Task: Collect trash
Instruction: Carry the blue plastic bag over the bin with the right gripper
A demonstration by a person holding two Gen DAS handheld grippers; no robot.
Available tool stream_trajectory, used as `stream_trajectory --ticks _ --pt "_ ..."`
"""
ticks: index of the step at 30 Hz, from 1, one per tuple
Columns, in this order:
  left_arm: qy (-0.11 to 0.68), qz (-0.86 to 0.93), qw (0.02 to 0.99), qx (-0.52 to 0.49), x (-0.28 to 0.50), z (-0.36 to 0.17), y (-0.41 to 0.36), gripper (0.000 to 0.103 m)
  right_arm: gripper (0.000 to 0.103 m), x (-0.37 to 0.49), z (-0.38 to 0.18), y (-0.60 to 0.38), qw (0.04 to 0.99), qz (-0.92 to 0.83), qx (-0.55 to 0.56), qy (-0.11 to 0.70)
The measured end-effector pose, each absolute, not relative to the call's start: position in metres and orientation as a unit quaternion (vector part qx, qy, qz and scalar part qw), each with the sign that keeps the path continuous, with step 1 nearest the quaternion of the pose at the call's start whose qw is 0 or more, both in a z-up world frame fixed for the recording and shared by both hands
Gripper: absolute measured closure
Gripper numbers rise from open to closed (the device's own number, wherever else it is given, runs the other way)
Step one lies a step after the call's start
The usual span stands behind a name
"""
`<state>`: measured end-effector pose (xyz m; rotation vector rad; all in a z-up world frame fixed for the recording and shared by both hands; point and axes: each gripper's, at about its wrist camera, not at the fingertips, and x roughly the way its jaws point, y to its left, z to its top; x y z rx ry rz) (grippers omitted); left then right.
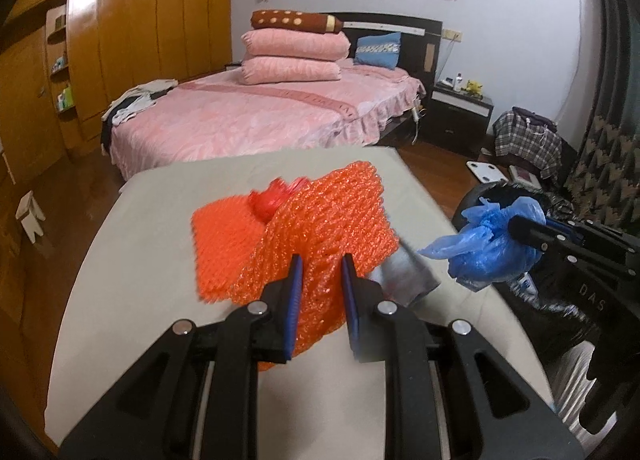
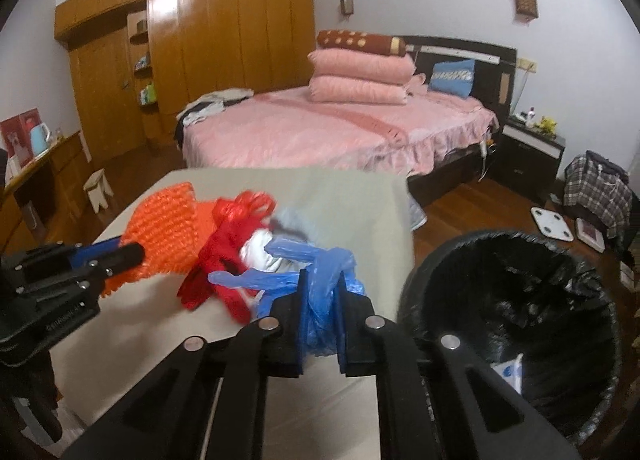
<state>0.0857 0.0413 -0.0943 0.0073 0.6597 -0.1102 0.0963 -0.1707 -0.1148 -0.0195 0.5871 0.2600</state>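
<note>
Home bedroom (pink bed [image 1: 260, 116], wardrobe [image 1: 132, 44]).

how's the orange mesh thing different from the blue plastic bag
The orange mesh wrap is a bumpy netted sheet; the blue plastic bag is smooth, thin film.
The mesh spreads out wide and partly flat; the bag is crumpled into a bunch with loose strips.
The mesh is clamped in the left gripper; the bag is clamped in the right gripper, nearer the black-lined bin.
Both are soft and held over the table.
</note>
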Motion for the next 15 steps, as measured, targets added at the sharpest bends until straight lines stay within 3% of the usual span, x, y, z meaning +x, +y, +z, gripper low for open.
stream_trajectory --ticks 15 --pt "0.285 -0.134 0.949 0.005 0.12 -0.069 -0.042 0.084 0.092 0.104 -0.085 -0.257 0.965 0.035 0.016 0.26"
